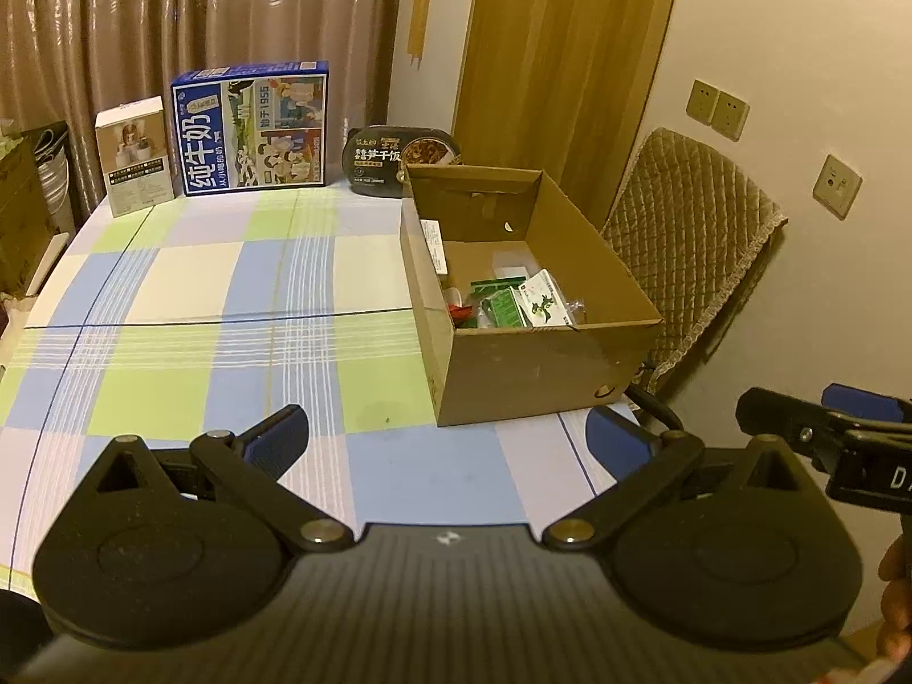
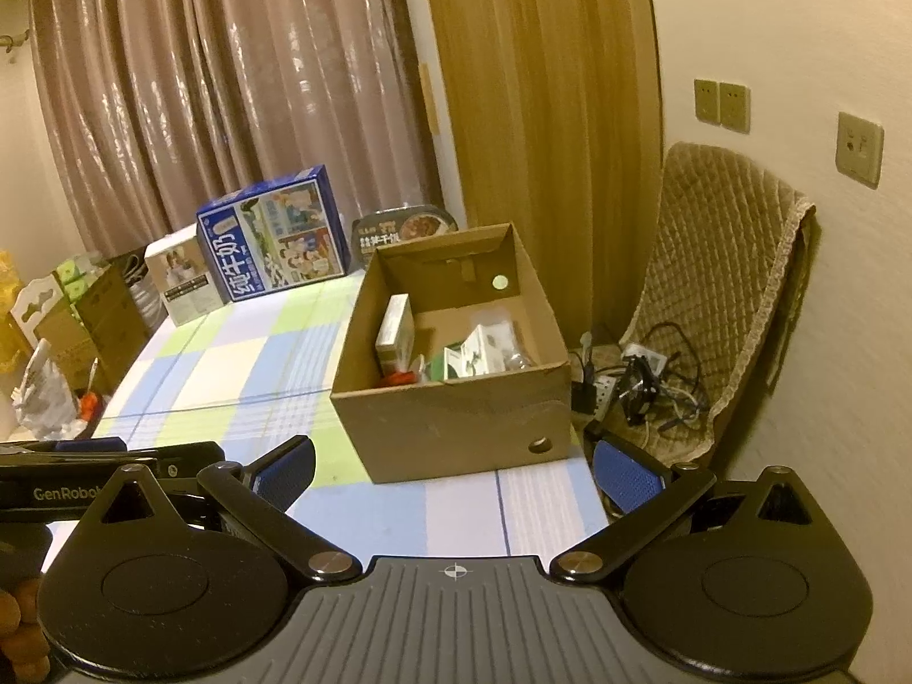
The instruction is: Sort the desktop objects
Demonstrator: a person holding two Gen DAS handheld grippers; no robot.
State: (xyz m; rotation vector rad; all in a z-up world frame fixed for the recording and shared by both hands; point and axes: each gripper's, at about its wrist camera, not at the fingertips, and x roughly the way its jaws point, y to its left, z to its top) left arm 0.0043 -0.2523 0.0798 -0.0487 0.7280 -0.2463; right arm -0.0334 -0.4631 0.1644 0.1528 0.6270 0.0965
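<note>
One open cardboard box (image 1: 513, 365) sits on the checked tablecloth (image 1: 199, 296) at about two o'clock in the left wrist view, holding a small jumble of packets whose number cannot be told; one upright white carton (image 2: 394, 328) shows inside it from the right wrist view. Three packaged goods line the table's far edge from ten to twelve o'clock: one small white box (image 1: 135, 157), one blue milk carton case (image 1: 251, 128) and one black ready-meal tray (image 1: 402, 157). Two grippers are in view, the left gripper (image 1: 447, 436) and the right gripper (image 2: 453, 470), each with two blue-padded fingers set wide apart. One quilted chair (image 1: 689, 239) stands at three o'clock.
</note>
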